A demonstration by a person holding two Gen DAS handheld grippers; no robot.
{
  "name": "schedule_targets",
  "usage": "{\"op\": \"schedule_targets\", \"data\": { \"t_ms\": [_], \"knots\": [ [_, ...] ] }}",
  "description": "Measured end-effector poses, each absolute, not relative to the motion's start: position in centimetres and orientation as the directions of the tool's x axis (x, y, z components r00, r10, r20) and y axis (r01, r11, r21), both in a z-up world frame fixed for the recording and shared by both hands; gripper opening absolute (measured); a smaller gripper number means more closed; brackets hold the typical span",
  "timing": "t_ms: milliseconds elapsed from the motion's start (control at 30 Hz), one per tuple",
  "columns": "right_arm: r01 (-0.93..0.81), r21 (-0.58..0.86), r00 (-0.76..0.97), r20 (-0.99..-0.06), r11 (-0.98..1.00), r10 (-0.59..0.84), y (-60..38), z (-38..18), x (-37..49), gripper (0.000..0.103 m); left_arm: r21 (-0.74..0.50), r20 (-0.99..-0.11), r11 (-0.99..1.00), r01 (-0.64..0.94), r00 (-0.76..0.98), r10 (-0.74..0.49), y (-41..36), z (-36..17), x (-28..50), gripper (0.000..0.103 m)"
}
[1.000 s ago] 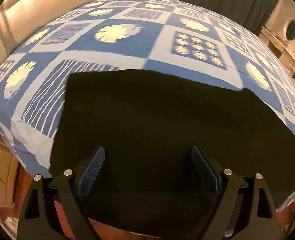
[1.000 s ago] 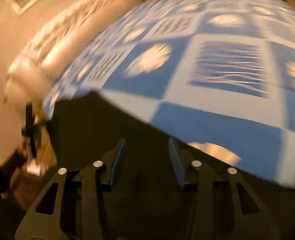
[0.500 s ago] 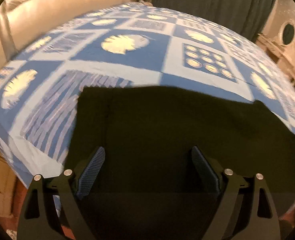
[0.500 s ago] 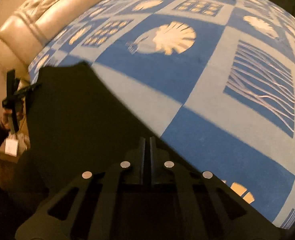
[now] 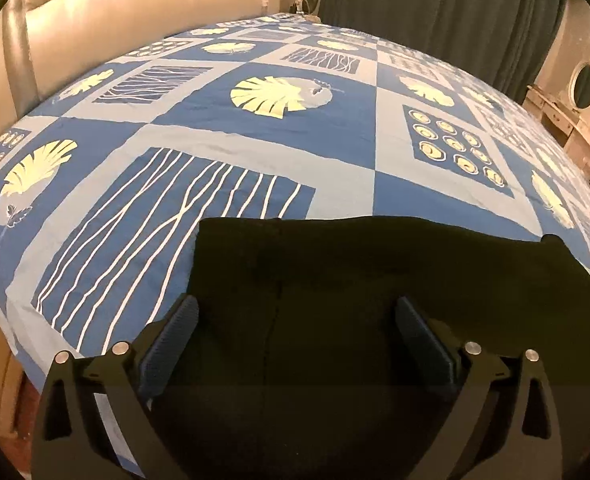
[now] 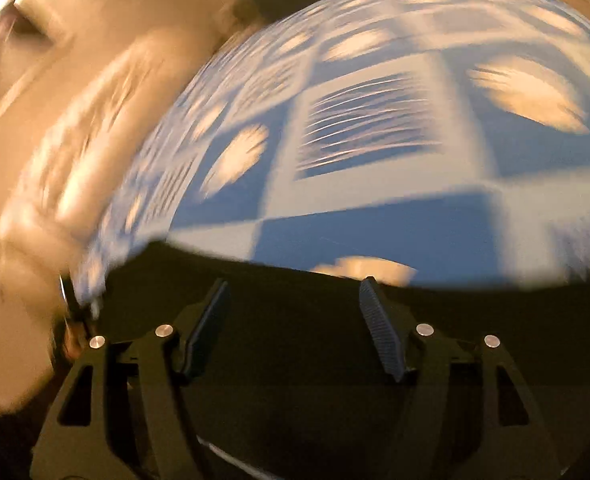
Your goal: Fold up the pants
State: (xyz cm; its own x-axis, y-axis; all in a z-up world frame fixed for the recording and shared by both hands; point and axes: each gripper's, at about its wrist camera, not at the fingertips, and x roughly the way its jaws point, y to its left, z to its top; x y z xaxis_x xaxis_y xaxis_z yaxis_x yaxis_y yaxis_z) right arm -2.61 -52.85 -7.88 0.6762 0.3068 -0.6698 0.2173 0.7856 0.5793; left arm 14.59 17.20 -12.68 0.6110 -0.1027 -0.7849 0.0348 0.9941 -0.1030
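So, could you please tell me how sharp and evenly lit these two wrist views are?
Left wrist view: sharp, warm light, fisheye bulges the bedspread; the black pants show almost no detail. Right wrist view: heavy motion smear over bedspread and headboard; only the right gripper stays crisp.

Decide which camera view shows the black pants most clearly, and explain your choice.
The left wrist view: it is sharp and shows the pants lying flat on the blue bedspread, with their top edge and corners. The right wrist view is blurred and shows only a dark mass.
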Motion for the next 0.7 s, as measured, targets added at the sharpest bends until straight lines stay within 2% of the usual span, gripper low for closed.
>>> {"op": "schedule_targets", "data": {
  "t_ms": [133, 233, 367, 533, 700],
  "knots": [
    [0.467, 0.592, 0.729, -0.678, 0.657, 0.093, -60.4, -8.6, -11.6, 0.072, -0.117, -0.787, 0.993, 0.005, 0.61, -0.096, 17.3, -12.8, 13.8, 0.099],
    [0.567, 0.679, 0.761, -0.649, 0.466, 0.02, -64.4, -10.5, -17.8, 0.072, -0.126, -0.79, 0.992, -0.009, 0.606, -0.095, 17.3, -12.8, 13.9, 0.099],
    [0.561, 0.793, 0.813, -0.582, 0.239, 0.022, -66.4, -13.9, -22.6, 0.072, -0.08, -0.807, 0.997, -0.007, 0.588, -0.061, 16.7, -12.5, 13.9, 0.099],
    [0.473, 0.863, 0.87, -0.49, 0.18, 0.062, -65.9, -15.5, -22.4, 0.072, -0.107, -0.809, 0.989, -0.104, 0.587, -0.026, 16.6, -11.1, 12.8, 0.099],
    [0.386, 0.92, 0.908, -0.393, 0.074, 0.145, -64.4, -17.7, -20.1, 0.072, -0.054, -0.755, 0.998, -0.033, 0.656, -0.019, 14.0, -8.1, 10.9, 0.099]
  ]
}}
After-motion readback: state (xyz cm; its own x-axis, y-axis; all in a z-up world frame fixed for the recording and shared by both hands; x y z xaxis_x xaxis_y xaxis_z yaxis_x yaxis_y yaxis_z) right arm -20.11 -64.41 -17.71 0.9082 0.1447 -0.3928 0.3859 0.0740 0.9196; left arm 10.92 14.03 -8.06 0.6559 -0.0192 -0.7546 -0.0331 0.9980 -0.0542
